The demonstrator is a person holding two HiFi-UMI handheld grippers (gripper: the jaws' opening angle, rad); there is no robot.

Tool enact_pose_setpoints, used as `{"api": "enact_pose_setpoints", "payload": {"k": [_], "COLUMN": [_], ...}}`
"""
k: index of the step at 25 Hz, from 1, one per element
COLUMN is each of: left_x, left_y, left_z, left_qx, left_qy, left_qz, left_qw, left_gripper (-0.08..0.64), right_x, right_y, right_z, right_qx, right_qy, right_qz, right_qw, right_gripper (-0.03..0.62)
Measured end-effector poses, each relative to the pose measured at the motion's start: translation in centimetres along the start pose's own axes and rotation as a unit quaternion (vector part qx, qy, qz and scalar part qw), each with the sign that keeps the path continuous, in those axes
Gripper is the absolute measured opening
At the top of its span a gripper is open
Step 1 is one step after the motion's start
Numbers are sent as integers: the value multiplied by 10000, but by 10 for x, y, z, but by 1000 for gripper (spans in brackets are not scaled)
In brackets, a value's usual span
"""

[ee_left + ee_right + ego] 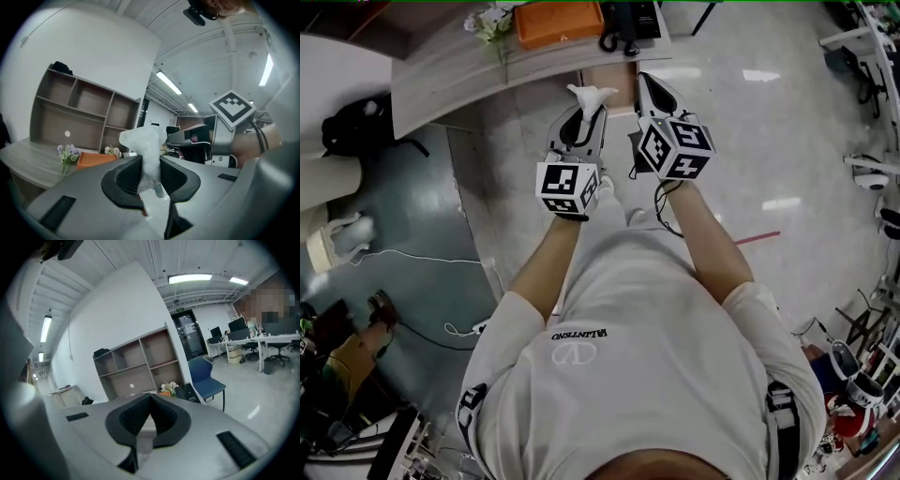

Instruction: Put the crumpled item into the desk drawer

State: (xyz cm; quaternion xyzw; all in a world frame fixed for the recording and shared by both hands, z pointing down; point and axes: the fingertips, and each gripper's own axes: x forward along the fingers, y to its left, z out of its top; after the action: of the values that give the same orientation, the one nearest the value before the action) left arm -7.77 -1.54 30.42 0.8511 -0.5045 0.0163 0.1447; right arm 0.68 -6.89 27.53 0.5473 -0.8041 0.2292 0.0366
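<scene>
Left tool (pixel 150 165) jaws fill the foreground of its own view. The pads are partway closed and clamped on the crumpled item (pixel 144 140), a white wad of paper or thin plastic that sticks up past the tips. In the head view the wad is at that tool's front end, in the air, with the bench (pixel 450 80) at 11 o'clock from it. Right tool (pixel 149 401) is just beside at 3 o'clock, jaws pressed together with nothing between them. Both tools are held out in front of the person's white shirt (pixel 628 375). On the bench there is an orange tray (pixel 558 21) at 12 o'clock, with flowers (pixel 490 21) at its 9 and a black phone (pixel 628 23) at its 3. Open shelf unit (pixel 79 117) stands behind the bench.
</scene>
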Motion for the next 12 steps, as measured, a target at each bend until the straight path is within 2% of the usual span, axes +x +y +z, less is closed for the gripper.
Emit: {"api": "enact_pose_setpoints", "payload": {"k": [6, 12], "left_x": [29, 57], "left_y": [23, 27], "left_z": [-34, -78], "left_qx": [-212, -331], "left_qy": [338, 717], "left_qz": [178, 246], "left_qw": [9990, 9966], "left_gripper": [92, 92], "right_x": [35, 46], "right_y": [-15, -32], "right_z": [-27, -84], "right_qx": [-373, -493], "right_qy": [273, 831], "right_qz": [96, 298], "right_qw": [9989, 9949], "right_gripper": [-1, -1]}}
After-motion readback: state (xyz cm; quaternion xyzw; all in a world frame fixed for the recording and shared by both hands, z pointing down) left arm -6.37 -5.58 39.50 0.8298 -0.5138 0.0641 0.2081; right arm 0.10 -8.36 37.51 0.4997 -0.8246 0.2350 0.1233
